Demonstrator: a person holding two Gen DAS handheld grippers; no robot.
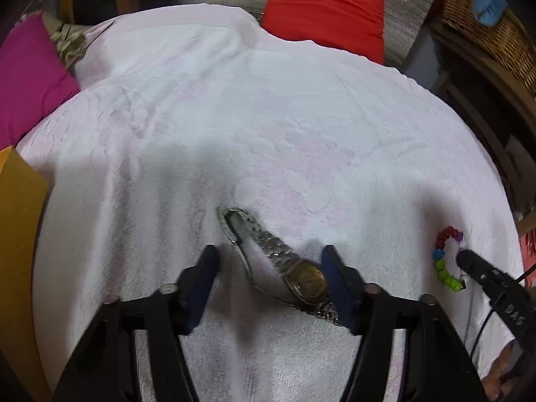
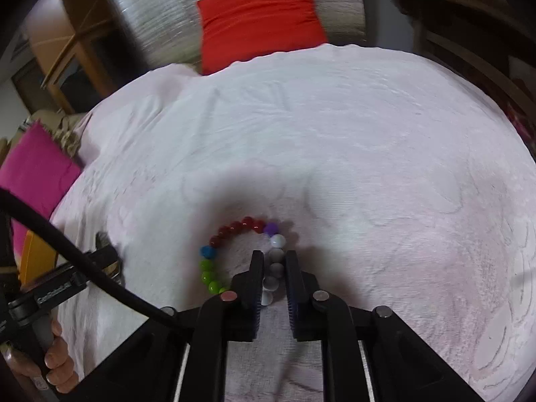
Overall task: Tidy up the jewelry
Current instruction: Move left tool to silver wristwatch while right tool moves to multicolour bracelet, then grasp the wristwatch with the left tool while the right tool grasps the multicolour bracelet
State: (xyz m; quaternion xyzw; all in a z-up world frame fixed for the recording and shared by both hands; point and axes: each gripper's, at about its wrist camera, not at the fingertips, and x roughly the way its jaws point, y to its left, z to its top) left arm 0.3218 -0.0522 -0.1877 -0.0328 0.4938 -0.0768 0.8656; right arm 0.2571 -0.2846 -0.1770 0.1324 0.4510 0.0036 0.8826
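The wristwatch [image 1: 294, 269], a gold-faced dial on a metal link band, lies on the nubby white towel [image 1: 234, 127] between the wide-open left gripper [image 1: 269, 254] fingers, its lower band hidden behind one. The right gripper [image 2: 274, 261] pinches the bead bracelet's [image 2: 241, 251] white beads, covering several. An orange box [image 1: 16, 234] is cut off at the frame edge.

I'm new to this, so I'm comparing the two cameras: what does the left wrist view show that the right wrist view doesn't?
Only the left wrist view shows the metal wristwatch clearly, lying between the open left gripper, plus a wicker basket. Only the right wrist view shows the right gripper closed around the white beads of the beaded bracelet. Both show the bracelet, white towel, red cushion and pink cushion.
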